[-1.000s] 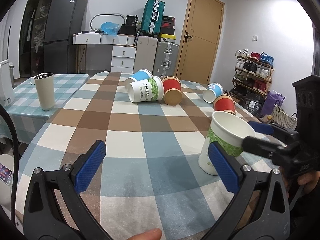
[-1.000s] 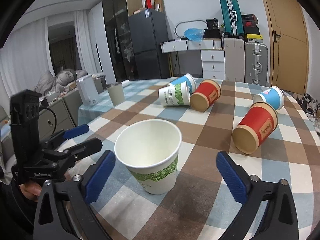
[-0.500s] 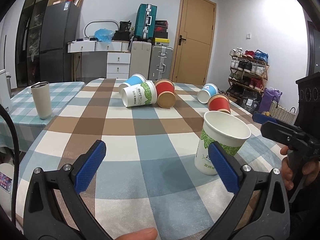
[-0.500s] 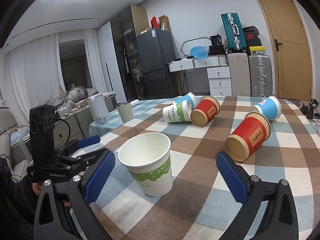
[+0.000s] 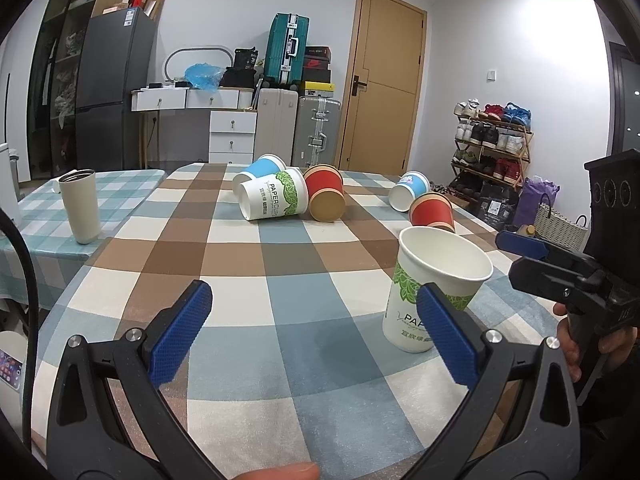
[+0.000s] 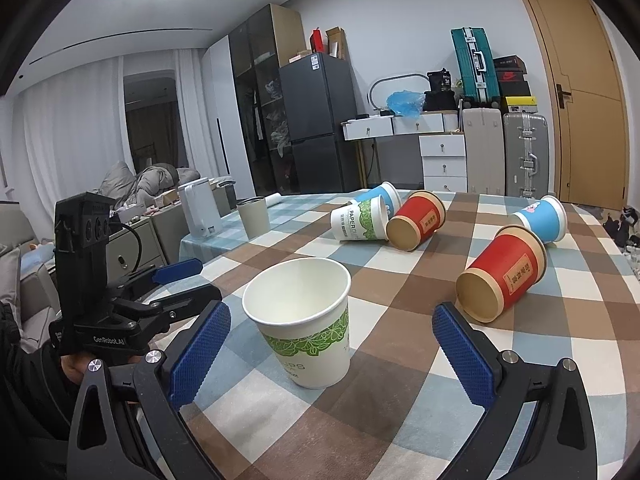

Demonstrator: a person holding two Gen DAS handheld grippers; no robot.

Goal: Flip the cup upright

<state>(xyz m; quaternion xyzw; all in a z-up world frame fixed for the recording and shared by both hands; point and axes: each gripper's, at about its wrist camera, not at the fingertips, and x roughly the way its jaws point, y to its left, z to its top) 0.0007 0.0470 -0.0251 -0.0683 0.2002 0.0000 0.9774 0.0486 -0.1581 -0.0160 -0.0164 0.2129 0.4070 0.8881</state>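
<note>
A white paper cup with a green leaf band [image 5: 434, 284] [image 6: 306, 320] stands upright on the checked tablecloth. My right gripper [image 6: 330, 356] is open and empty, its blue pads either side of and behind the cup, apart from it. It shows at the right of the left wrist view [image 5: 560, 264]. My left gripper [image 5: 312, 332] is open and empty, to the left of the cup; it shows at the left of the right wrist view [image 6: 176, 284]. Several cups lie on their sides farther back: a white and green one [image 5: 276, 200], two red ones [image 5: 326, 196] [image 6: 502, 274] and two blue ones [image 5: 410, 196] [image 5: 258, 170].
A grey steel tumbler [image 5: 80, 206] stands on the side table at the left, near a white kettle [image 6: 200, 208]. A shoe rack [image 5: 492, 136] and a wicker basket [image 5: 560, 226] are beyond the table's right edge. Suitcases and drawers line the far wall.
My right gripper has let go of the white and green cup and drawn back from it; the cup now stands upright on the cloth. Both views have pulled back and tilted slightly upward.
</note>
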